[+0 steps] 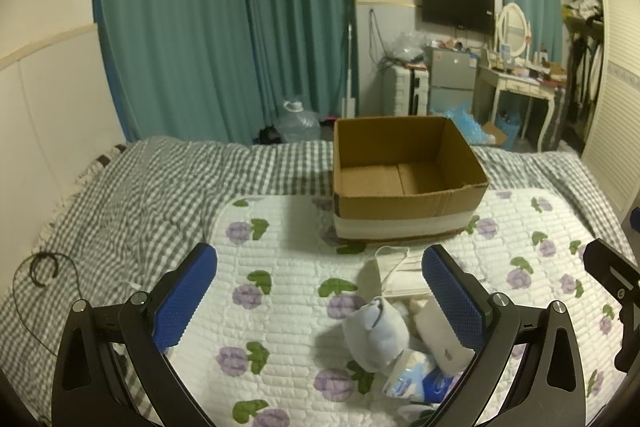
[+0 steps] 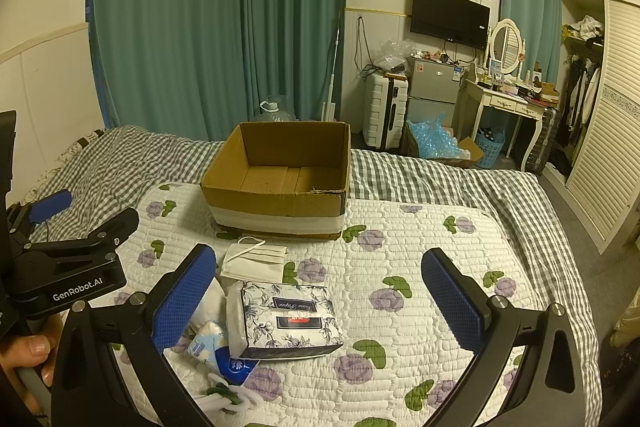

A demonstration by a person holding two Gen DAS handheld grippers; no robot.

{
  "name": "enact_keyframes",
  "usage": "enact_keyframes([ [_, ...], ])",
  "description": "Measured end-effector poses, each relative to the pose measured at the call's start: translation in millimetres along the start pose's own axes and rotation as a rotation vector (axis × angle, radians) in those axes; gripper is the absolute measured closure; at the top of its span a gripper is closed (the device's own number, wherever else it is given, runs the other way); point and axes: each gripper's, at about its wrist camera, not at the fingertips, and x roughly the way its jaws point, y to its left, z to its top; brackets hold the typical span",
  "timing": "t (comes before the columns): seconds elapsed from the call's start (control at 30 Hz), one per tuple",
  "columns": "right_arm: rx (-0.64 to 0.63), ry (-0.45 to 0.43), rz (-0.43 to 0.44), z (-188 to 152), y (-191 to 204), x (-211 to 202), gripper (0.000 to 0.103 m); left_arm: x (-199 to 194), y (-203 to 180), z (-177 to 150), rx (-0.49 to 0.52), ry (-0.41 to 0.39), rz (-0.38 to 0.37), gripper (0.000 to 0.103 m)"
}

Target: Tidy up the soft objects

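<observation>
An empty cardboard box (image 1: 404,171) (image 2: 280,179) stands on the flowered quilt. In front of it lie a white face mask (image 2: 252,259) (image 1: 394,259), a floral tissue pack (image 2: 284,319), a small blue-white tissue packet (image 2: 206,345) (image 1: 412,375) and a pale plush toy (image 1: 376,335). My left gripper (image 1: 320,299) is open above the quilt, with the plush by its right finger. My right gripper (image 2: 318,297) is open, with the tissue pack between its fingers, untouched.
The flowered quilt (image 2: 400,267) lies on a grey checked bedspread (image 1: 132,187). A black cable (image 1: 40,271) lies at the left. Green curtains, a water jug (image 1: 298,121), a suitcase, a small fridge and a dressing table (image 2: 508,103) stand beyond the bed.
</observation>
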Motion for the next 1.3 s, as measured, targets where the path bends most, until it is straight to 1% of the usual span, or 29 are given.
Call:
enact_keyframes([
  [0.73, -0.02, -0.02, -0.002, 1.2, 1.3, -0.2, 0.0, 0.9, 3.5, 1.4, 0.001, 0.006, 0.004, 0.0],
  [0.93, -0.036, -0.023, -0.005, -2.8, 2.5, 2.4, 0.0, 17.4, 8.9, -4.7, -0.005, 0.054, 0.017, 0.0],
  [1.03, -0.043, -0.004, 0.002, -6.4, 2.4, 10.4, 0.0, 31.1, 13.2, -10.6, -0.004, 0.087, 0.03, 0.0],
  [1.1, -0.047, 0.019, 0.007, -9.5, 2.7, 19.1, 0.0, 38.8, 12.1, -16.1, 0.001, 0.107, 0.039, 0.0],
  [1.3, -0.075, 0.104, 0.043, -23.1, 6.7, 50.3, 0.0, 68.0, 6.6, -31.9, 0.02, 0.199, 0.029, 0.0],
])
